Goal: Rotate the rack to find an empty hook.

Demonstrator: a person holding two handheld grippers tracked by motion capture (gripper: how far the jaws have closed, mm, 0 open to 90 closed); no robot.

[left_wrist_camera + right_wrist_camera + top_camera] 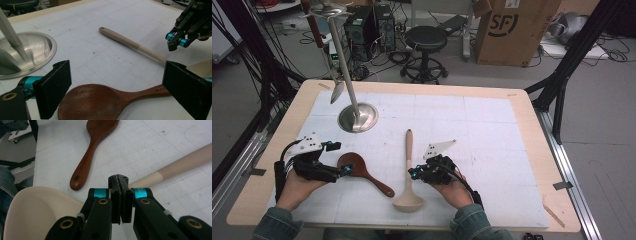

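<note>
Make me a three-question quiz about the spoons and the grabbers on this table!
1. Where is the dark wooden spoon?
A. between the left gripper and the pale ladle
B. on the metal stand's base
C. on the floor

2. How many utensils lie flat on the white mat?
A. one
B. two
C. four

3. How do the right gripper jaws stand?
A. wide open
B. shut on the ladle
C. shut on nothing

Answers: 1 A, the high view shows it between them. 2 B, just spoon and ladle. 3 C, the right gripper view shows the pads together, nothing between.
</note>
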